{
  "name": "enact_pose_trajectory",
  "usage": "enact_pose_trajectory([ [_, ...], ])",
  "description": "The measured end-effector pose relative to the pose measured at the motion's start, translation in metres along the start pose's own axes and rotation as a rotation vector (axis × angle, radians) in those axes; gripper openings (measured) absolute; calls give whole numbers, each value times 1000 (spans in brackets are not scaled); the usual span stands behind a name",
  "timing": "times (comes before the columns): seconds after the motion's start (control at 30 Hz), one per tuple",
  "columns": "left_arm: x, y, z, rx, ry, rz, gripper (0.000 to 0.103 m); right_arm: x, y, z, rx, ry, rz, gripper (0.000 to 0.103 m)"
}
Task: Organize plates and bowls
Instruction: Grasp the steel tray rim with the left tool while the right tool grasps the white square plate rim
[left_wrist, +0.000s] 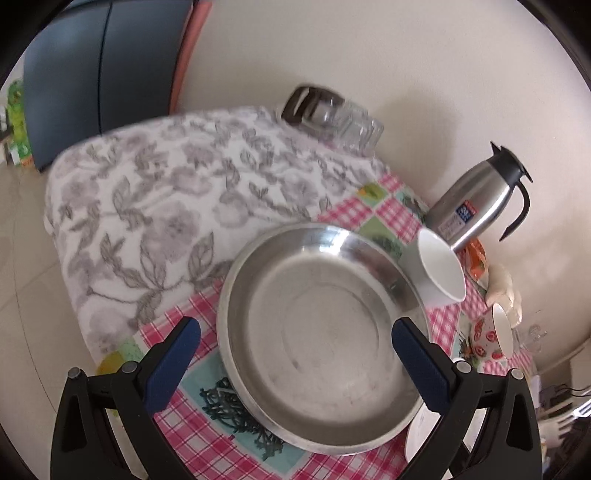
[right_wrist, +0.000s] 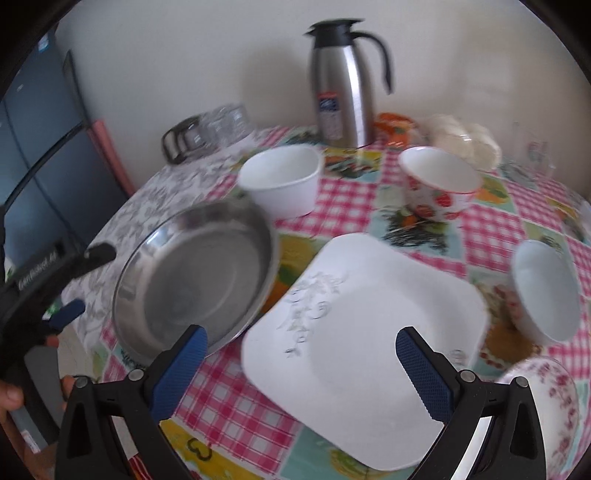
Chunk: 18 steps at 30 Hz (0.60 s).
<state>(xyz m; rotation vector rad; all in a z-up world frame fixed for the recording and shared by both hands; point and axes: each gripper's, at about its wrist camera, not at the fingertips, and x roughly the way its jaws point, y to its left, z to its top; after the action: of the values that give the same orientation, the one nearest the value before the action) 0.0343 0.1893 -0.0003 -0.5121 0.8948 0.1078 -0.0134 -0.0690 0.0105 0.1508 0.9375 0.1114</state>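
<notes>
Fingers (left_wrist: 173, 363) spread, steel plate (left_wrist: 317, 332) between

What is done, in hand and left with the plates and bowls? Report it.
Done: nothing looks stacked yet. The steel plate, square white plate and the bowls, including the white bowl and strawberry bowl, lie separately on the table.
In hand: nothing. The left tool hovers open over the steel plate; the right tool hovers open over the square plate.
Left: all the gathering.
</notes>
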Motion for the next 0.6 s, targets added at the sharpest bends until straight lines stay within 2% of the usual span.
enact_pose_trajectory([
  [0.07, 6, 7, 1, -21, 45, -16, 103, 8, 5, 3, -7, 19, 8, 103],
  [0.13, 13, 13, 0, -33, 81, 1, 103, 17, 6, 8, 3, 32, 29, 103],
  [0.3, 22, 20, -4, -33, 118, 34, 103, 33, 0, 21, 32, 22, 26, 101],
  [0.37, 23, 22, -3, -35, 114, 40, 103, 39, -3, 26, 55, 29, 49, 94],
  [0.4, 24, 24, -3, -40, 113, 45, 103, 41, -5, 28, 69, 33, 64, 87],
  [0.5, 28, 29, -2, -48, 123, 57, 101, 48, -7, 35, 80, 20, 73, 84],
  [0.6, 35, 36, -2, -69, 154, 52, 91, 51, -6, 42, 73, 1, 90, 74],
])
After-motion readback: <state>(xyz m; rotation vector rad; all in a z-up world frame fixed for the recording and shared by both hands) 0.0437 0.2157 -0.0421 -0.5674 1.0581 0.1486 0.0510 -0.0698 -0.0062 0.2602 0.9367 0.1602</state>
